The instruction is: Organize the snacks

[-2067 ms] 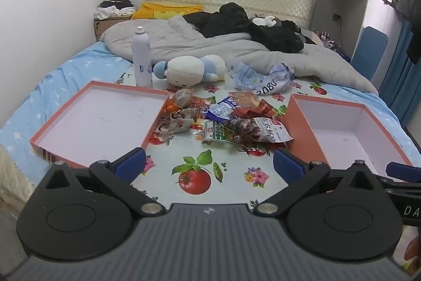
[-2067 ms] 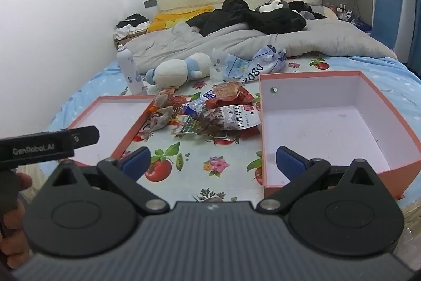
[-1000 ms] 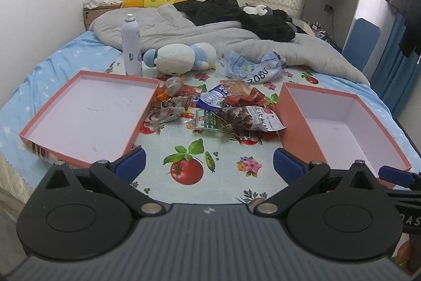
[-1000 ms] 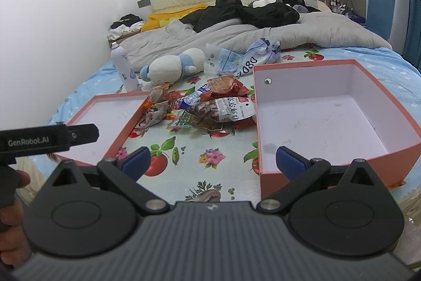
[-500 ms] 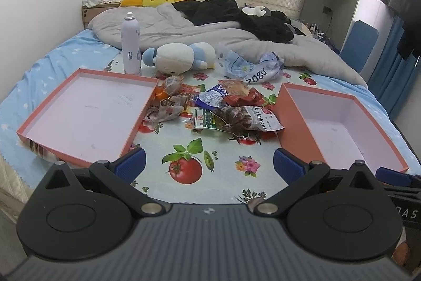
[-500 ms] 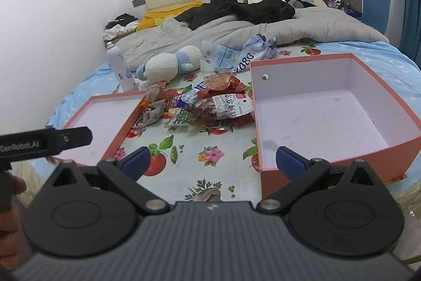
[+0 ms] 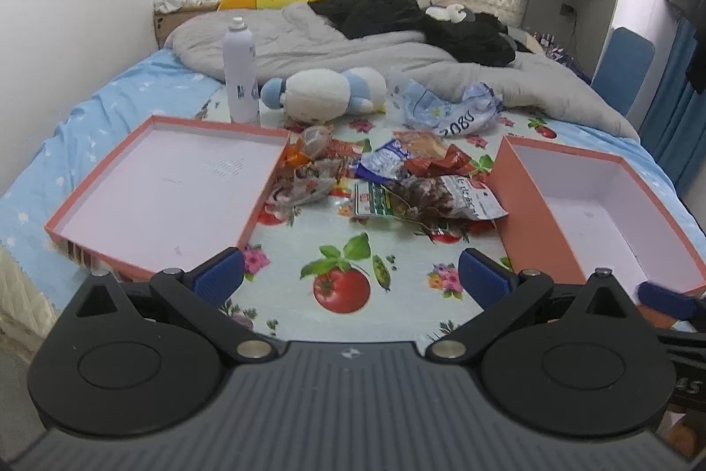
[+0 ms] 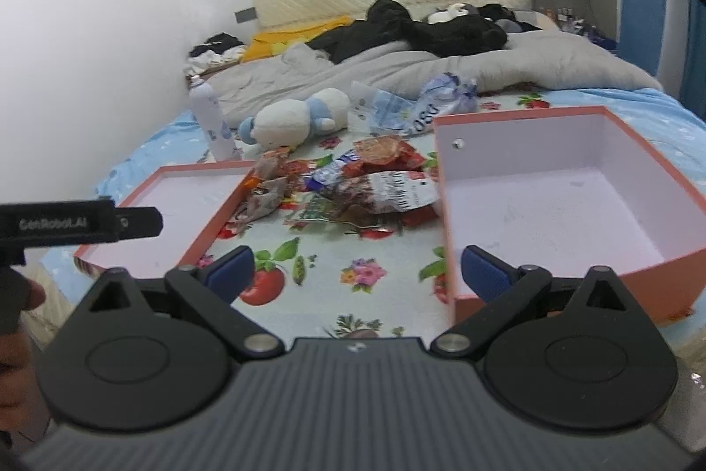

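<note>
A pile of snack packets (image 7: 397, 179) lies on the fruit-print cloth (image 7: 344, 268) between two orange boxes; it also shows in the right wrist view (image 8: 353, 188). The shallow orange lid (image 7: 70, 224) lies to the left, and the deeper orange box (image 7: 520, 206) stands to the right; both hold nothing. My left gripper (image 7: 351, 280) is open and empty, held back from the pile. My right gripper (image 8: 357, 272) is open and empty, near the deep box's (image 8: 445, 232) front left corner. The shallow lid shows at the left in the right wrist view (image 8: 212, 224).
A white spray bottle (image 7: 239, 69), a white and blue plush toy (image 7: 326, 93) and a crumpled blue and white bag (image 7: 445, 109) lie behind the pile. A grey duvet (image 7: 397, 60) and black clothes (image 7: 419, 16) cover the far bed. A blue chair (image 7: 622, 62) stands right.
Both grippers have drawn back slightly and risen, so the boxes and snacks sit a little farther off. Both stay open. Nothing on the bed has moved.
</note>
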`<action>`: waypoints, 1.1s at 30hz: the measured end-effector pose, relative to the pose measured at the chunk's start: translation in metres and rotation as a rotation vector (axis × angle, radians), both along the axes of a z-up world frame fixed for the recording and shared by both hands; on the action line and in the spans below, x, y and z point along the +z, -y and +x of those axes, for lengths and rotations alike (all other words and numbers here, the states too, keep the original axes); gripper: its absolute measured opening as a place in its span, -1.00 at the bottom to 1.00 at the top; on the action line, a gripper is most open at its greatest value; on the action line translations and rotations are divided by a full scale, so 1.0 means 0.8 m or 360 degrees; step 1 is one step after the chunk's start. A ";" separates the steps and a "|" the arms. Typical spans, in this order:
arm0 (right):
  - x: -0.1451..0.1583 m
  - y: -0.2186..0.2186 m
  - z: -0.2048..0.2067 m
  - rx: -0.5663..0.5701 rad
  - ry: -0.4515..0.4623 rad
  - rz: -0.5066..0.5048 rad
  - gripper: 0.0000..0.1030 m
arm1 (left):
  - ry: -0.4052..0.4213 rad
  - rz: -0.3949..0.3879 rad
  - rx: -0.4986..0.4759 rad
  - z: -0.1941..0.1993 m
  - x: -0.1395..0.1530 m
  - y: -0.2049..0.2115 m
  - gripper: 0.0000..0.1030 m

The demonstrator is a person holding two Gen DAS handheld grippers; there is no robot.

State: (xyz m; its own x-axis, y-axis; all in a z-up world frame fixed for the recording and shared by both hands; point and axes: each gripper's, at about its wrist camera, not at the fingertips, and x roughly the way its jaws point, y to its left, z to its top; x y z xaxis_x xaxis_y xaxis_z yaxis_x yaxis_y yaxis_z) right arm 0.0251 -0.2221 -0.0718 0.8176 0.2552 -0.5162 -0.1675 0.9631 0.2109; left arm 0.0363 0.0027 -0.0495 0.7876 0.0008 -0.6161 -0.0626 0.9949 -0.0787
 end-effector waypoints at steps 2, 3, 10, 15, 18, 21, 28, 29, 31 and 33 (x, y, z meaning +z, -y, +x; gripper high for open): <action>-0.007 -0.009 0.007 0.0036 -0.0030 -0.0006 0.54 | -0.0033 -0.0004 0.0011 0.006 -0.012 -0.006 1.00; -0.009 -0.012 0.007 0.0038 -0.0018 -0.0018 0.48 | -0.0069 -0.0015 -0.0001 0.012 -0.018 -0.010 1.00; -0.028 -0.027 0.017 0.0101 0.0013 -0.0129 0.45 | -0.0085 -0.0028 0.0031 0.038 -0.044 -0.028 1.00; -0.037 -0.045 0.039 0.0172 0.0057 -0.0217 0.45 | -0.0117 -0.0047 0.0034 0.075 -0.060 -0.040 1.00; -0.041 -0.060 0.058 0.0190 0.0078 -0.0305 0.45 | -0.0131 -0.0095 0.0050 0.107 -0.069 -0.051 1.00; -0.045 -0.074 0.083 0.0222 0.0120 -0.0367 0.45 | -0.0174 -0.0114 0.0046 0.141 -0.080 -0.059 1.00; -0.066 -0.116 0.150 0.0375 0.0153 -0.0562 0.34 | -0.0225 -0.0154 0.0040 0.226 -0.107 -0.073 1.00; -0.071 -0.124 0.159 0.0398 0.0154 -0.0603 0.23 | -0.0237 -0.0164 0.0041 0.240 -0.112 -0.075 1.00; -0.084 -0.138 0.177 0.0465 0.0156 -0.0697 0.12 | -0.0251 -0.0179 0.0040 0.264 -0.123 -0.078 1.00; -0.096 -0.150 0.189 0.0523 0.0174 -0.0784 0.03 | -0.0263 -0.0174 0.0034 0.284 -0.133 -0.078 1.00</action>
